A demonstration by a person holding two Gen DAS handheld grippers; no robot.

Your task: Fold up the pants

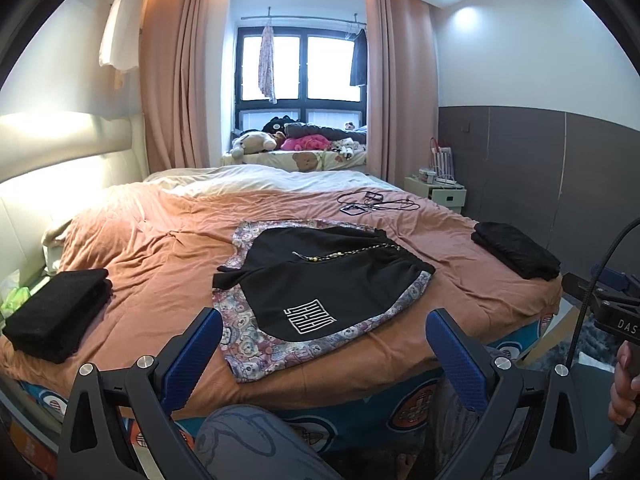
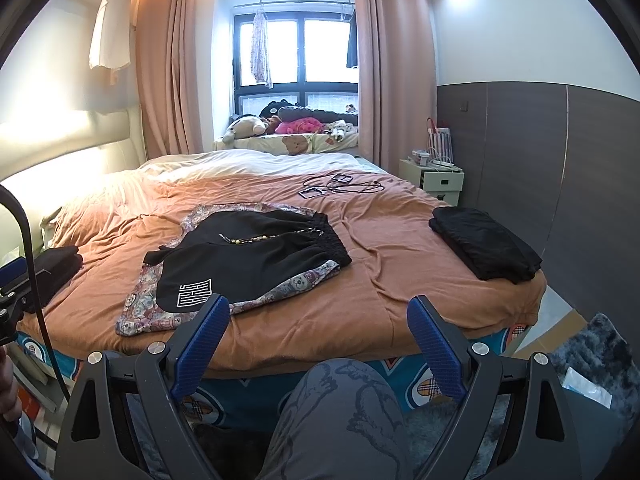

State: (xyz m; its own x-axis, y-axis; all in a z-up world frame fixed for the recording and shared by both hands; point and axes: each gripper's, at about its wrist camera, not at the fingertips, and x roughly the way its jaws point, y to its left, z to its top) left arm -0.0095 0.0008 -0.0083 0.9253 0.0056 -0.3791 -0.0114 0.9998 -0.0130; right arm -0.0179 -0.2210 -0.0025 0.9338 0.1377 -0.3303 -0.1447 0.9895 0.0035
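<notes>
Black shorts (image 1: 320,276) with a white square logo and a beaded drawstring lie spread flat on a bear-print cloth (image 1: 260,356) in the middle of the orange bedspread; they also show in the right wrist view (image 2: 248,260). My left gripper (image 1: 324,344) is open and empty, held off the bed's near edge, short of the cloth. My right gripper (image 2: 318,328) is open and empty, also off the near edge, to the right of the shorts. Neither touches the fabric.
A folded black garment (image 1: 56,312) sits at the bed's left edge, another (image 2: 486,242) at the right edge. Cables and small devices (image 2: 340,188) lie further back. A nightstand (image 2: 434,180) stands right of the bed. My knee (image 2: 340,412) is below.
</notes>
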